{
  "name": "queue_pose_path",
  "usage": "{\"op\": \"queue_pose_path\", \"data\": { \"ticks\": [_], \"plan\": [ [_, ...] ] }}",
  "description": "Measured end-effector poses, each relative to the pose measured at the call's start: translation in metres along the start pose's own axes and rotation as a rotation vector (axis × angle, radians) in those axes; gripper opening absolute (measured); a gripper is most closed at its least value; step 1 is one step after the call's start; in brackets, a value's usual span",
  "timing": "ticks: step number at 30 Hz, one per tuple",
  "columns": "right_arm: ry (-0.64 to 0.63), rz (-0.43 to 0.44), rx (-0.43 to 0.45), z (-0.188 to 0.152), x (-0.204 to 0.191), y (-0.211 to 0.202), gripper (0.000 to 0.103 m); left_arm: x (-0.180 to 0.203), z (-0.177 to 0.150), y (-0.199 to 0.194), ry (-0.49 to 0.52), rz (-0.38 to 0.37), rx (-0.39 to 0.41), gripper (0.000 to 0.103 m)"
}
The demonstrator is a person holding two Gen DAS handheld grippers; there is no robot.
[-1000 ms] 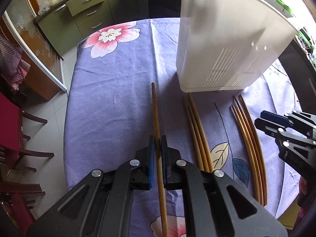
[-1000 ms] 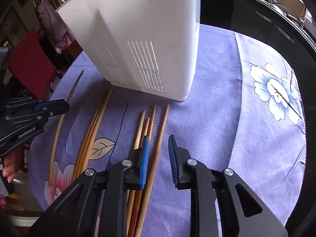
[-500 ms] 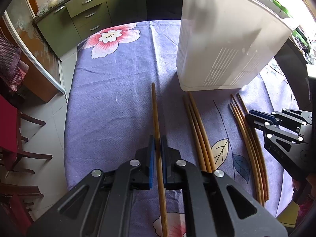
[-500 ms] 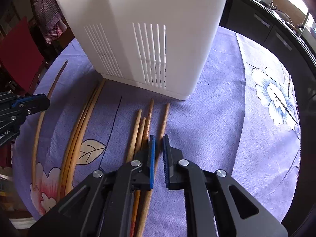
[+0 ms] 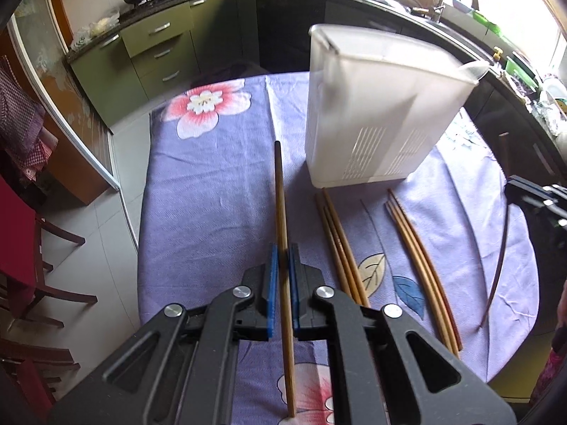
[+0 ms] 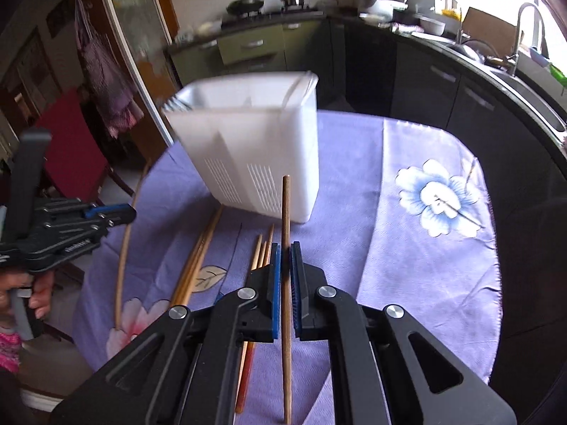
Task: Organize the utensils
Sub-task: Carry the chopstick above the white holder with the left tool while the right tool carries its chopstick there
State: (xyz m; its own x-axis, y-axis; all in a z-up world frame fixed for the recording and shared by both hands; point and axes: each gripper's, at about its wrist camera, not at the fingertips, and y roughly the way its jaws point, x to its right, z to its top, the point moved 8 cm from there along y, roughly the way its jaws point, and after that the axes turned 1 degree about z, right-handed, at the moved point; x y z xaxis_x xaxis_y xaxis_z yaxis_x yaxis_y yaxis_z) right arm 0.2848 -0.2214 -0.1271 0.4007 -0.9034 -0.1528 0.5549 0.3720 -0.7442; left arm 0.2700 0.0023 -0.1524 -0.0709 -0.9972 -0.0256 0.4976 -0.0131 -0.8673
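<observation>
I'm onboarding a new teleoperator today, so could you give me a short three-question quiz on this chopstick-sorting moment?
1. True or false: the left gripper has its jaws closed on a single chopstick.
2. Multiple choice: what does the right gripper hold? A) nothing B) one chopstick C) the white utensil holder
3. Fill in: the loose chopsticks lie on a purple ____ tablecloth.

Key: 1 true. 2 B. 3 floral.
</observation>
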Motion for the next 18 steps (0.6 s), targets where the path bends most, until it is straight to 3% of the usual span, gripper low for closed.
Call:
{"op": "queue_pose_path", "data": {
  "ticks": [5,18],
  "plan": [
    [0.007,0.002,0.075,0.003,0.009,-0.043,0.006,0.004,0.001,-0.023,0.019,0.004,0.049,0.006],
    [0.003,0.007,0.135,0.004,0.012,-0.083,0.006,0.013,0.002,-0.071,0.050,-0.016,0.138,0.005]
  ]
}}
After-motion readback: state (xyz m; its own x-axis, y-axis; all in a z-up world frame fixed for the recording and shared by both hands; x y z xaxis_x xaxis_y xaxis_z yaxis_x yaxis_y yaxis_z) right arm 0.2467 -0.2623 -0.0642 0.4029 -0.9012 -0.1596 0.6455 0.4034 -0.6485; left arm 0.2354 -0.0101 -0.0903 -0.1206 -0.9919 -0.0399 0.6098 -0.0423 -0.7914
